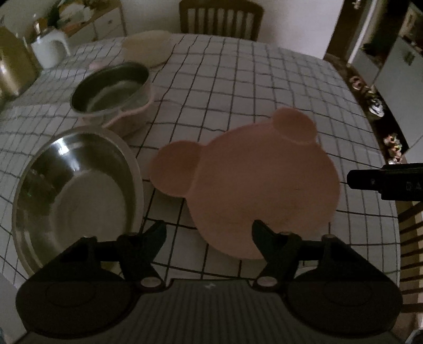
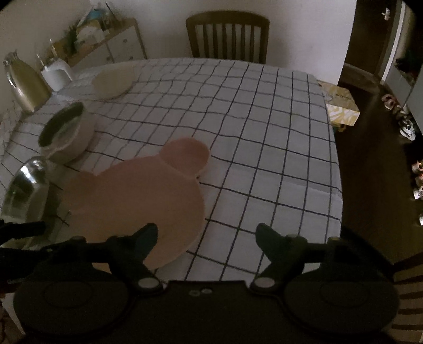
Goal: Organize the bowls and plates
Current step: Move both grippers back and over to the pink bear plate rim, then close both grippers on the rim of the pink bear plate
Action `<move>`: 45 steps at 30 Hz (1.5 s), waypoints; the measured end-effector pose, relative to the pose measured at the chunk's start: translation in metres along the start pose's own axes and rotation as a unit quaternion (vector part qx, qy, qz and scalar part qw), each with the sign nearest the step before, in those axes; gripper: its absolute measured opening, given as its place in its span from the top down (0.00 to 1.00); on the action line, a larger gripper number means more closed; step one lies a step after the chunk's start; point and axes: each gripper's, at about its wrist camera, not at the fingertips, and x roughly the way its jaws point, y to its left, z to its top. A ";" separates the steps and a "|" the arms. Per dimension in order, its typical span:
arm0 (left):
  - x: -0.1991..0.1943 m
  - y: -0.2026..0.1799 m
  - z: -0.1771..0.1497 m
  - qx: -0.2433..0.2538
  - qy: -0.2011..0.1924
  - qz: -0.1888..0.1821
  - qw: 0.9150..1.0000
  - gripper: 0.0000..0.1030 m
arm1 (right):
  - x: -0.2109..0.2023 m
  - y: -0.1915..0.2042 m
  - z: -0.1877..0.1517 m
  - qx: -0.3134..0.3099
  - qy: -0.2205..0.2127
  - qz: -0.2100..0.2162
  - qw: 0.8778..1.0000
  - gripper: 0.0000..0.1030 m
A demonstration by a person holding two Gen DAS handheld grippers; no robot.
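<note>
A pink bear-shaped plate (image 1: 264, 185) (image 2: 137, 195) lies flat on the checked tablecloth. My left gripper (image 1: 208, 232) hangs open above its near edge, with only the cloth and the plate's rim showing between the fingers. My right gripper (image 2: 206, 235) is open too, over the plate's right near edge. To the left lies a shiny steel bowl (image 1: 76, 195) (image 2: 23, 190). Behind it stands a pink bowl with a steel inner (image 1: 113, 95) (image 2: 66, 132). A cream plate (image 1: 146, 47) (image 2: 113, 82) rests at the far side.
The checked table (image 1: 251, 87) (image 2: 264, 148) runs to a far edge with a wooden chair (image 1: 220, 18) (image 2: 227, 34) behind it. A white kettle (image 1: 50, 50) (image 2: 56, 74) and a gold jug (image 2: 25, 82) stand at the far left. A tissue box (image 2: 341, 105) sits off the right edge.
</note>
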 end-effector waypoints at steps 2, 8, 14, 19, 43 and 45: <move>0.005 0.001 0.001 -0.006 0.006 0.006 1.000 0.36 | 0.008 -0.002 0.003 -0.001 0.007 0.002 1.000 0.27; 0.018 0.003 0.003 -0.024 0.019 0.020 0.999 0.46 | 0.030 -0.010 0.013 0.003 0.029 0.013 0.999 0.44; 0.028 0.008 0.002 -0.046 0.031 0.020 0.998 0.64 | 0.045 -0.010 0.017 -0.003 0.041 0.015 0.999 0.58; 0.031 0.009 0.002 -0.054 0.031 0.016 0.998 0.72 | 0.052 -0.012 0.020 -0.005 0.047 0.020 0.999 0.70; 0.013 -0.001 0.001 -0.029 0.014 -0.005 0.999 0.86 | 0.032 -0.006 0.011 -0.032 0.024 0.026 0.999 0.93; 0.008 -0.003 0.000 -0.022 0.012 -0.012 1.000 0.86 | 0.025 -0.007 0.008 -0.029 0.020 0.026 0.999 0.93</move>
